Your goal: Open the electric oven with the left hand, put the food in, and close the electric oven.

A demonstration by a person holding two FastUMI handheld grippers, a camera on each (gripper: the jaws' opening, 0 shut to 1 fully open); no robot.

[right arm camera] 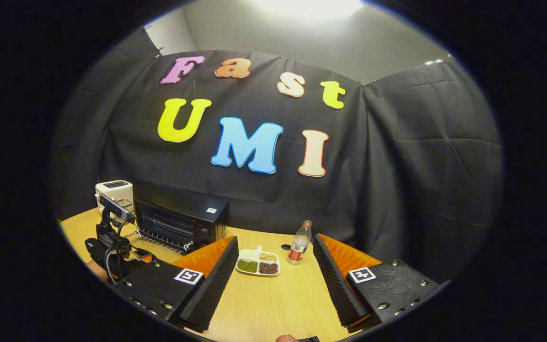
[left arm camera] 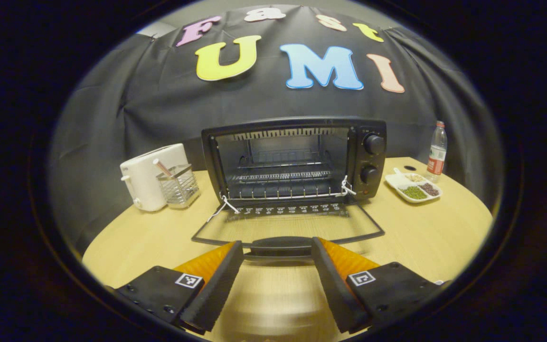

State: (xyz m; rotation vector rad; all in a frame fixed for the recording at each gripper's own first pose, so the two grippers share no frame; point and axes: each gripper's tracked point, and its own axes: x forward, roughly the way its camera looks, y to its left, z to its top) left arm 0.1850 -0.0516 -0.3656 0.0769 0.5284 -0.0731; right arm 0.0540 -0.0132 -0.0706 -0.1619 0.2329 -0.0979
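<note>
While the electric oven (left arm camera: 295, 161) stands at the back of the wooden counter (left arm camera: 425, 232) against the booth's cloth wall, its glass door (left arm camera: 287, 228) lies folded fully down toward the camera, level over the counter. Wire racks show inside the cavity, and two control knobs (left arm camera: 373, 159) sit on its right panel. The left gripper (left arm camera: 277, 251) is spread wide, its fingers (left arm camera: 219, 278) standing either side of the door handle (left arm camera: 280, 246) without pressing on it. Left of the oven stand a white toaster (left arm camera: 150, 175) and, just beside it, a wire holder (left arm camera: 178, 185).

The food, a white divided dish (left arm camera: 413, 187) holding green, dark and pale portions, rests on the counter right of the oven, with a plastic bottle (left arm camera: 437, 152) just behind it. In the right gripper view the same dish (right arm camera: 258, 262) and bottle (right arm camera: 299, 248) lie ahead between the released fingers of the right gripper (right arm camera: 275, 278), which grasps nothing and is well apart from the dish. The oven (right arm camera: 178, 223) appears to the left there, with the other gripper in front of it.
</note>
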